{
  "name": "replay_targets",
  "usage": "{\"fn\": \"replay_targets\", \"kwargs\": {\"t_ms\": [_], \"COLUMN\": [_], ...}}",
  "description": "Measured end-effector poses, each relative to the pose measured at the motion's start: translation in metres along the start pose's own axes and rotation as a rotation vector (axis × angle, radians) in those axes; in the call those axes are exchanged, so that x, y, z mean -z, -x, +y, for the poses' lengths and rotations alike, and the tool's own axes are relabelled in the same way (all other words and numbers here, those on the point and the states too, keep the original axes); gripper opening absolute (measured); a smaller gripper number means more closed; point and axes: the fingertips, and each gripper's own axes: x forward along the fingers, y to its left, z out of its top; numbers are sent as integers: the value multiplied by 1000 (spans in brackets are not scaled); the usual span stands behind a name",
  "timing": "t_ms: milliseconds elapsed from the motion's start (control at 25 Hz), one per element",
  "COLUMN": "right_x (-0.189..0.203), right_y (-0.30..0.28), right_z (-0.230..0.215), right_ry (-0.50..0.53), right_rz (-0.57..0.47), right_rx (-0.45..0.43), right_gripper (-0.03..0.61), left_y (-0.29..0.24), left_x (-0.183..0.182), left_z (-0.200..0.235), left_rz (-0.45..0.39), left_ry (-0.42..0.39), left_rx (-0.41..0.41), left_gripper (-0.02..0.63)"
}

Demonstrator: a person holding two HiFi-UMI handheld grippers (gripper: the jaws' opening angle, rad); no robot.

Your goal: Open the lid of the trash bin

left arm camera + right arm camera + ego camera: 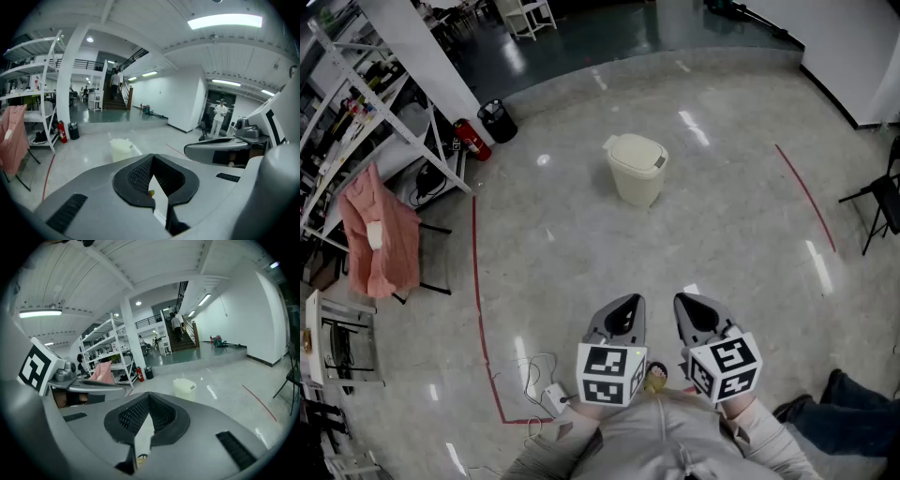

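The cream trash bin (636,169) stands on the glossy floor well ahead of me, its lid down. It also shows small and distant in the left gripper view, where the bin (123,149) sits just beyond the jaws, and in the right gripper view, where the bin (184,388) sits right of centre. My left gripper (624,302) and right gripper (687,302) are held side by side close to my body, pointing at the bin. Both are far short of it. The left gripper (152,160) and the right gripper (149,397) each have their jaw tips together with nothing between.
At the far left are a white shelving rack (370,103), a red fire extinguisher (472,139) and a black waste basket (497,120). A pink cloth (380,234) hangs on a chair. Red tape lines (478,309) mark the floor. A black chair (879,208) stands at right; a white box with cable (551,398) lies near my feet.
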Motion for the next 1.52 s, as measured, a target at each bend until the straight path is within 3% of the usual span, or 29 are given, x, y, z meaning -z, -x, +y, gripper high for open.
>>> {"fn": "replay_targets", "kwargs": {"t_ms": [280, 840, 1240, 1520], "right_x": [2, -8, -22, -58], "right_y": [23, 19, -27, -91], "right_z": [12, 8, -9, -33], "right_ry": [-12, -9, -2, 12], "right_rz": [-14, -32, -5, 3], "right_rx": [20, 6, 15, 30], "right_gripper": [5, 5, 5, 5], "left_y": [23, 13, -29, -84], "left_x": [-2, -8, -24, -65], "left_z": [-6, -10, 32, 76], "left_rz": [-9, -34, -25, -30], "left_ry": [-15, 20, 40, 29], "left_rx": [1, 22, 34, 60], "left_gripper": [5, 5, 5, 5]}}
